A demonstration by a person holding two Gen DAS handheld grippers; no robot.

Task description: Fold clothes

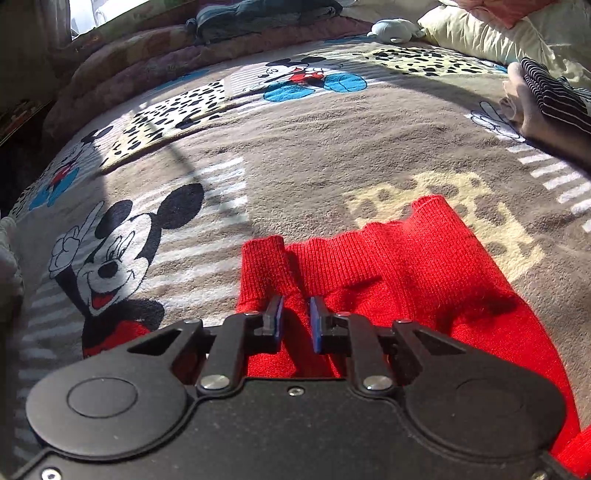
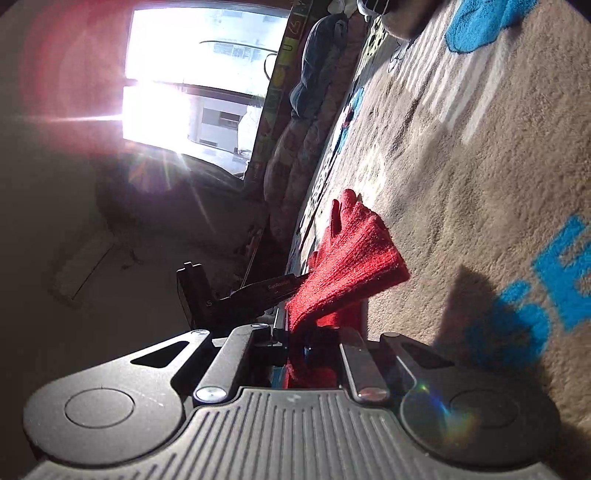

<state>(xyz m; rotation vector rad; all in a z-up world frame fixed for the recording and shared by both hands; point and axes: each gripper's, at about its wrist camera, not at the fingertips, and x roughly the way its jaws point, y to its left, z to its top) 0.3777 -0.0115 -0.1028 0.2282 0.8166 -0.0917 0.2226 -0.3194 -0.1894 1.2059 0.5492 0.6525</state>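
- the red knit sweater (image 1: 388,273) lies on the blanket (image 1: 314,155) with the cartoon mouse print, spread flat in front of the left gripper (image 1: 296,321).
- the left gripper has its jaws a little apart; a ridge of red knit rises between the blue pads (image 1: 316,325), but it does not look pinched, so i judge this gripper is released.
- the right gripper (image 2: 295,332) is clenched on a corner of the same sweater (image 2: 351,258) and holds it lifted above the blanket (image 2: 480,166); the cloth hangs from the jaws in a loose fan.
- behind the lifted corner, on the side away from the blanket, a black tool (image 2: 258,291) is seen; probably it is the other gripper, but i cannot tell for sure.
- the sweater seems light, soft and stretchy. it will sag and not keep a shape, and the ribbed knit gives good grip, so slipping is not likely.
- the best place to take hold is at a hem, a cuff or a corner, through both layers, because a pinch in the middle only pulls up one layer.
- a folded striped garment (image 1: 554,96) rests far from the sweater, near the pillow (image 1: 480,33).
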